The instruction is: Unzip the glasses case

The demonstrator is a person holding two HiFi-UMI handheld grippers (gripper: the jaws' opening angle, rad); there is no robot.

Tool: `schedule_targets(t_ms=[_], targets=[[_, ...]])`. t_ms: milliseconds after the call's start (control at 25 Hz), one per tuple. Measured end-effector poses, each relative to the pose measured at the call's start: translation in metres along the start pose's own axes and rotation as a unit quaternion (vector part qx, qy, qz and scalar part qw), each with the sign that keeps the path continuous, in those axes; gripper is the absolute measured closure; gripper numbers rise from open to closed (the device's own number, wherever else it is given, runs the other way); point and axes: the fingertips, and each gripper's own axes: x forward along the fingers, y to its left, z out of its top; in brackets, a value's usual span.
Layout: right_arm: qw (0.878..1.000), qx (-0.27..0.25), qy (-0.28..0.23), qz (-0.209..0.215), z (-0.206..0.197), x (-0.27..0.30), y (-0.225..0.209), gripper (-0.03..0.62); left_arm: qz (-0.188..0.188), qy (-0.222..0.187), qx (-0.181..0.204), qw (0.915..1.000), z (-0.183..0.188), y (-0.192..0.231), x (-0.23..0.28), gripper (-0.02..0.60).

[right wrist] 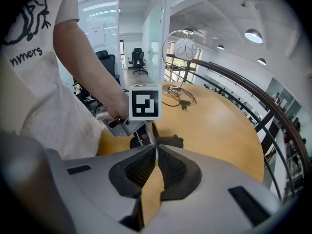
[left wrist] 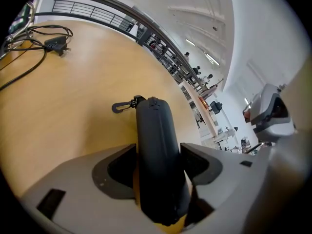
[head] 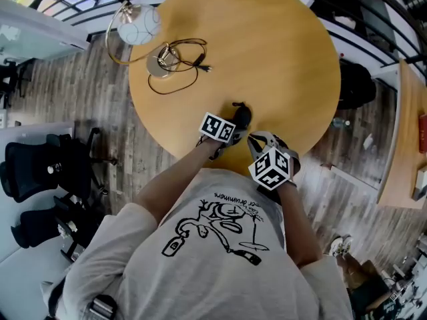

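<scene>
A black zippered glasses case (head: 241,114) stands on its long edge near the front rim of the round wooden table (head: 267,45). In the left gripper view the case (left wrist: 155,130) runs lengthwise between the wide-apart jaws of my left gripper (left wrist: 158,152), with a black carabiner clip (left wrist: 122,106) at its far end. I see no clear press of the pads on it. My right gripper (right wrist: 156,147) is shut with nothing in it, just short of the case (right wrist: 168,141) and beside the left gripper's marker cube (right wrist: 145,103). In the head view the left gripper (head: 232,127) and right gripper (head: 257,139) sit side by side.
A desk lamp with a glass globe (head: 137,25) and a coiled black cable (head: 180,62) lie at the table's far left; its plug (left wrist: 56,43) shows in the left gripper view. Black office chairs (head: 40,172) stand on the floor left. Another table (head: 407,132) is at the right.
</scene>
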Motion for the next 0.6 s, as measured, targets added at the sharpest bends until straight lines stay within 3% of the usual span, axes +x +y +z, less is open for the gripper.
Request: schedule_targets(t_ms=[240, 440, 600], targets=[[1.0, 0.022, -0.011, 0.0, 0.005, -0.006, -0.001, 0.568, 0.021, -0.029, -0.003, 0.9994, 0.005, 0.006, -0.02, 0.287], [0.994, 0.087, -0.055, 0.024, 0.015, -0.009, -0.002, 0.568, 0.036, -0.055, -0.015, 0.9977, 0.0, 0.021, -0.048, 0.287], [0.989, 0.121, -0.085, 0.021, 0.025, -0.017, -0.01, 0.568, 0.065, -0.103, -0.02, 0.9923, 0.004, 0.029, -0.083, 0.285]])
